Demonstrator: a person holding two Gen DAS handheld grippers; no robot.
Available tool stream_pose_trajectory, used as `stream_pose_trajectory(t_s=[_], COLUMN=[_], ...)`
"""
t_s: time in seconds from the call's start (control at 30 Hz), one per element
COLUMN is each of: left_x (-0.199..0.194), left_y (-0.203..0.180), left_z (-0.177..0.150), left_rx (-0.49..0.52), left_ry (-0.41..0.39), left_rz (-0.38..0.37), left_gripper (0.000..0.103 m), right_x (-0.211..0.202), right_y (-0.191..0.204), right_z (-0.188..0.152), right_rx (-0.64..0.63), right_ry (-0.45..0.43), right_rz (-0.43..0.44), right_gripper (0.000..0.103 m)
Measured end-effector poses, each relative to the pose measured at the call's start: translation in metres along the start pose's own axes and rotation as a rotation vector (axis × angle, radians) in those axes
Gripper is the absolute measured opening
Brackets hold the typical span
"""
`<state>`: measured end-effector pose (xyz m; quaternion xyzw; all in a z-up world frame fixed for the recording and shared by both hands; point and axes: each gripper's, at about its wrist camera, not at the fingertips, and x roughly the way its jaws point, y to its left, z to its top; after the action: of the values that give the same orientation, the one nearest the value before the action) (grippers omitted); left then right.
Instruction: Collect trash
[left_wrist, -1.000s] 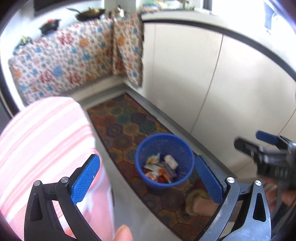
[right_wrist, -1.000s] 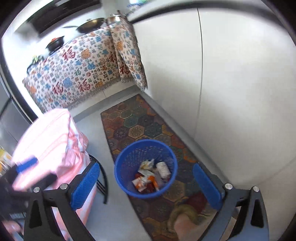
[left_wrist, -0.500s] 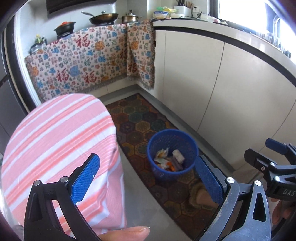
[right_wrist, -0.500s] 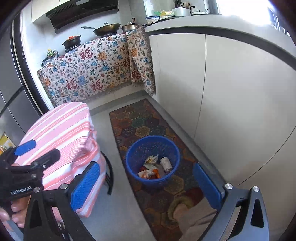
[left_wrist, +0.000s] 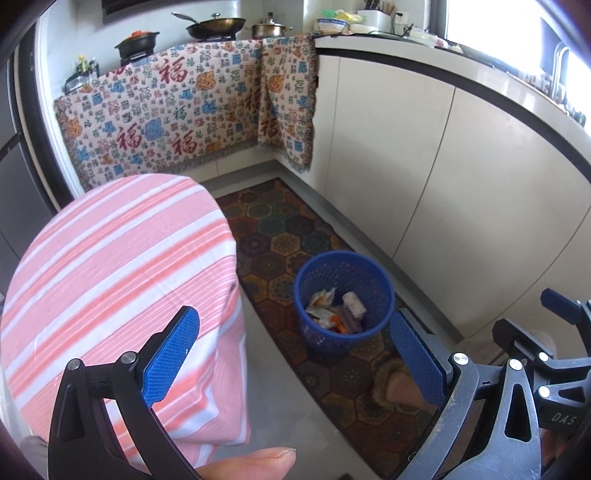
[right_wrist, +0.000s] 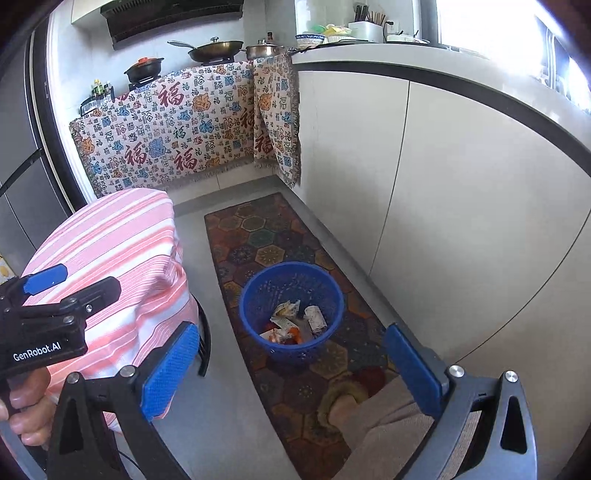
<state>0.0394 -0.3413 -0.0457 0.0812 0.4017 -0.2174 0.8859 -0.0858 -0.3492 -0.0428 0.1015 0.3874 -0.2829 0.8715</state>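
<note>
Patterned hexagon rug (right_wrist: 258, 251) holds the round blue mesh plastic bin (right_wrist: 291, 314) of wrappers (right_wrist: 291, 325); left gripper (left_wrist: 295, 354) and right gripper (right_wrist: 291, 373), the 2 spread wide, empty.

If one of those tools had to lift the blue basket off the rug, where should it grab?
Probably the top rim of the basket, coming down from above with one finger inside the wall and one outside. It stands upright and open, the mesh wall is thin, and the body looks too wide to span. The trash lies low, clear of the rim.
</note>
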Motion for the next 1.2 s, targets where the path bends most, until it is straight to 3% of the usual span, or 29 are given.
stream_pose_trajectory(t_s=[1.2], left_x=[0.007], left_y=[0.002], left_z=[0.000], left_rx=[0.018], left_ry=[0.023], left_rz=[-0.004], left_gripper=[0.102], right_x=[0.012], right_y=[-0.001], right_z=[0.003], right_rx=[-0.014], right_ry=[0.010], right_rz=[-0.008], right_gripper=[0.103])
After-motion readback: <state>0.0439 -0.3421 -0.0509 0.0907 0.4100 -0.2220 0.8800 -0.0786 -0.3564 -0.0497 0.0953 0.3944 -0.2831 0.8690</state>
